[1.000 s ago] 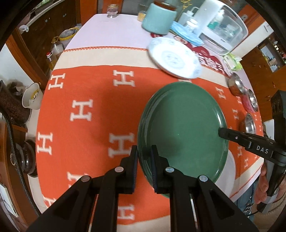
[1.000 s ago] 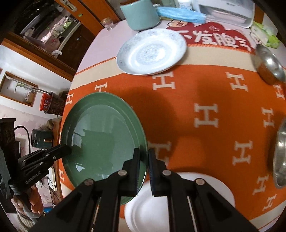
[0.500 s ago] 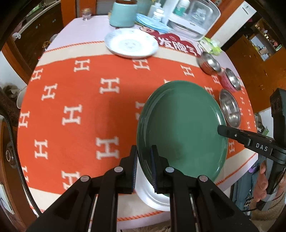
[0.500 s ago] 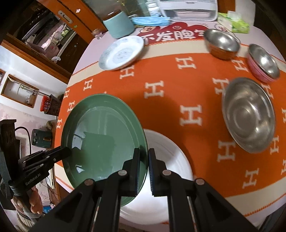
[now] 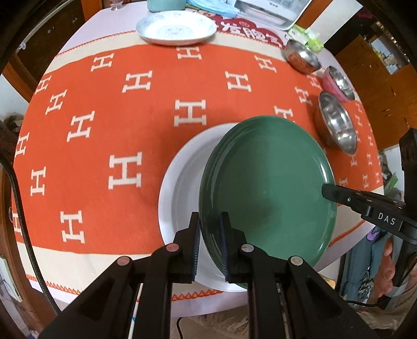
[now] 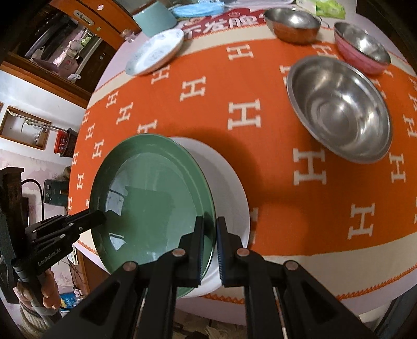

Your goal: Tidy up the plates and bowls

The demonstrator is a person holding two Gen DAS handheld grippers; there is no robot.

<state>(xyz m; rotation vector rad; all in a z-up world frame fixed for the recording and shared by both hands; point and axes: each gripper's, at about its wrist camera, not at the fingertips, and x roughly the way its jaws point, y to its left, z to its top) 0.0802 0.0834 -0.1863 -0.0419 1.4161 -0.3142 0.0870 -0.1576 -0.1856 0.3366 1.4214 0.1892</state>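
A large green plate (image 5: 268, 187) is held by both grippers above a white plate (image 5: 182, 180) at the table's near edge. My left gripper (image 5: 210, 229) is shut on the green plate's left rim. My right gripper (image 6: 209, 234) is shut on its opposite rim (image 6: 208, 208); its fingers (image 5: 338, 194) show at the right in the left wrist view. The green plate (image 6: 151, 198) overlaps the white plate (image 6: 232, 190), offset toward the right gripper's left. I cannot tell whether they touch.
A patterned white plate (image 5: 176, 27) sits at the far side of the orange tablecloth (image 5: 156, 99). A large steel bowl (image 6: 338, 107), a pink bowl (image 6: 362, 47) and a smaller steel bowl (image 6: 292, 23) stand to the right. A teal jar (image 6: 155, 19) stands behind.
Both grippers carried the green plate toward the near table edge and over the white plate, which now shows mostly under it. The bowls have come into closer view.
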